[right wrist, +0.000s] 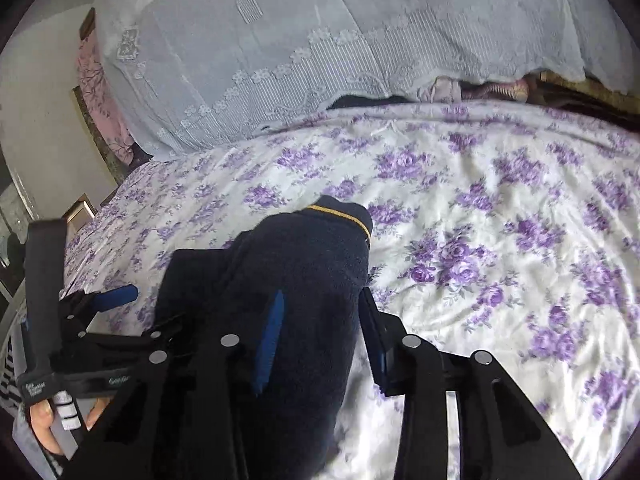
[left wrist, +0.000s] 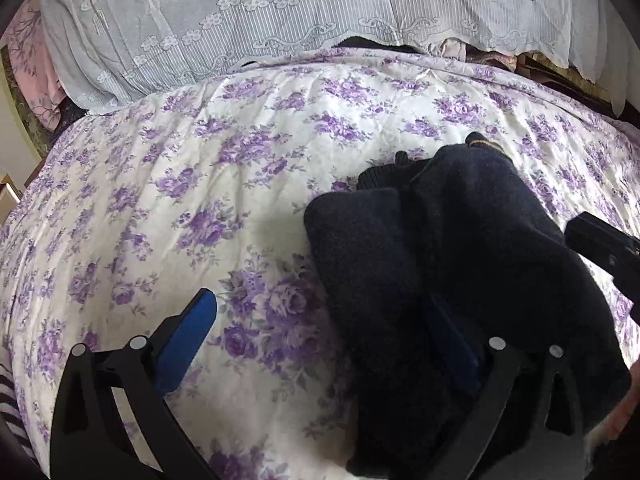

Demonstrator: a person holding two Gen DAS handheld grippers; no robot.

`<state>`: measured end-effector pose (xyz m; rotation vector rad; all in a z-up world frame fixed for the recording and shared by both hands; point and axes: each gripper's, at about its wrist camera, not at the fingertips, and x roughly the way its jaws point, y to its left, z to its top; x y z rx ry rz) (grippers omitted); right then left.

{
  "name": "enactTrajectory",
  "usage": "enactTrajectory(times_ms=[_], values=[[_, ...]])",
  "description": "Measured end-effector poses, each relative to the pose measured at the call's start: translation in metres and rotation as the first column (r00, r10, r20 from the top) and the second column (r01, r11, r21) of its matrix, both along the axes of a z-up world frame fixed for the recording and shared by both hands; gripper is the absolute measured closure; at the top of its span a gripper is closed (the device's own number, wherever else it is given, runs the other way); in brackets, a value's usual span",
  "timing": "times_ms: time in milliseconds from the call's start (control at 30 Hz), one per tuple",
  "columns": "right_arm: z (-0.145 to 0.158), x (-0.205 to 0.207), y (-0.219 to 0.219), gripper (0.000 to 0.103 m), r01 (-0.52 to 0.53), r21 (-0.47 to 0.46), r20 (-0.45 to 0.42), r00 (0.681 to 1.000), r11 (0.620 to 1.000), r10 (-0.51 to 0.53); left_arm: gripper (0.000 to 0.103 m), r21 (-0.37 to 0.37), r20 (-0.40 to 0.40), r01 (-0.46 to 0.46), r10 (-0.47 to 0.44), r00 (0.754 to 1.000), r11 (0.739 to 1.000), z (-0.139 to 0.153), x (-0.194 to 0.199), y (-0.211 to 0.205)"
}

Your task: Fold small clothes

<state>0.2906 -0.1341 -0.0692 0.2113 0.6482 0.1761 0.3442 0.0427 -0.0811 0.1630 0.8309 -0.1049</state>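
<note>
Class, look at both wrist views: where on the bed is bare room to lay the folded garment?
Free: the floral bedspread between the lace-covered pile and the left gripper, and right of the dark garment. Crowded: around both grippers, including the right gripper.

A white bedspread printed with purple roses (left wrist: 200,184) covers the bed. At its far edge lies a pale blue-grey lace cloth with flower trim (left wrist: 224,20); left of that lace hangs pink patterned fabric (left wrist: 28,44).
</note>
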Motion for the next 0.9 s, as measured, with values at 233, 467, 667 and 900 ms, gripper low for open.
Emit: enactTrajectory(times_ms=[233, 467, 667, 900], values=[[-0.023, -0.038, 0.013, 0.058, -0.073, -0.049, -0.055, 0.996, 0.996, 0.070, 0.004, 0.035, -0.056, 0.021, -0.019, 0.998, 0.999, -0.016, -0.028, 0.000], [-0.027, -0.042, -0.004, 0.052, -0.055, 0.053, -0.052, 0.997, 0.997, 0.057, 0.004, -0.107, -0.060, -0.002, -0.004, 0.998, 0.994, -0.012, -0.033, 0.019], [0.005, -0.062, -0.013, 0.068, -0.003, 0.059, 0.110, 0.994, 0.998, -0.004, 0.004, -0.213, -0.031, 0.018, -0.025, 0.999, 0.977, 0.003, -0.038, 0.027], [-0.021, -0.047, 0.010, 0.068, -0.059, -0.030, -0.010, 0.998, 0.998, 0.059, 0.004, -0.092, -0.112, -0.001, -0.009, 0.994, 0.996, -0.023, -0.027, 0.015]])
